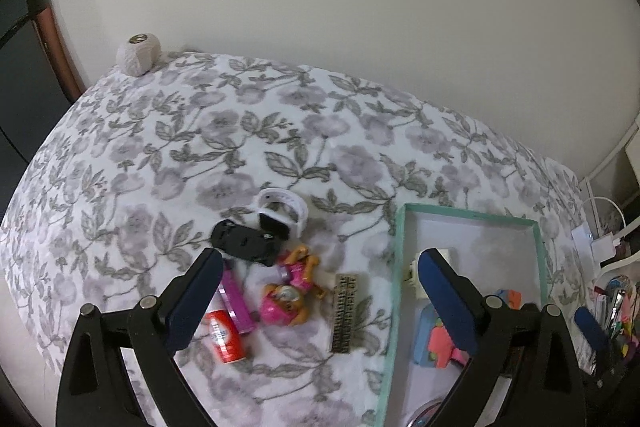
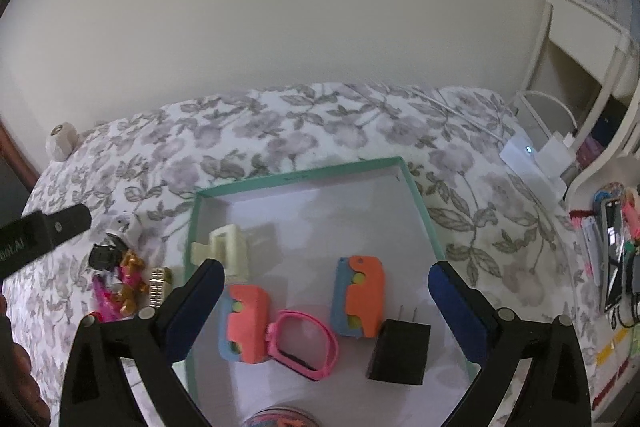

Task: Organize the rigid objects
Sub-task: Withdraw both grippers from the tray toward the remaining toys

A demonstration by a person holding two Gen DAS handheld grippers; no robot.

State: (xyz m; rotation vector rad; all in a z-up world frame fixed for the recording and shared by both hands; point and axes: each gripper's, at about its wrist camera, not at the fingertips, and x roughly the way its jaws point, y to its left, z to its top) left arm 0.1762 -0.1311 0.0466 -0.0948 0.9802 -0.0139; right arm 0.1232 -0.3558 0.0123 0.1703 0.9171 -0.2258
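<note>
Clutter is lying in a small heap on the flowered bed cover [image 1: 280, 131], just left of the teal-rimmed box [image 1: 394, 267], and the left hand-held gripper [image 1: 320, 291] is hanging right over it with jaws standing wide and nothing between them. Directly ahead of it are sitting a pink-and-brown toy pup [image 1: 292, 291], a red cylinder [image 1: 224, 341], a purple stick [image 1: 236, 303], a black clip-like piece [image 1: 246, 243], a white watch [image 1: 282, 213] and a brass-coloured comb [image 1: 347, 313], whose long axis is running toward and away from the camera, parallel to the box's left wall. The right hand-held gripper [image 2: 326, 297] is also gaping wide and empty, hovering above the box interior, where two orange-and-blue toys [image 2: 360, 297], a pink frame [image 2: 306, 345], a black charger [image 2: 400, 351] and a cream hair claw [image 2: 222, 247] are already resting. The left one is judged nearer the remaining pieces. The red cylinder's label is too blurred to read.
</note>
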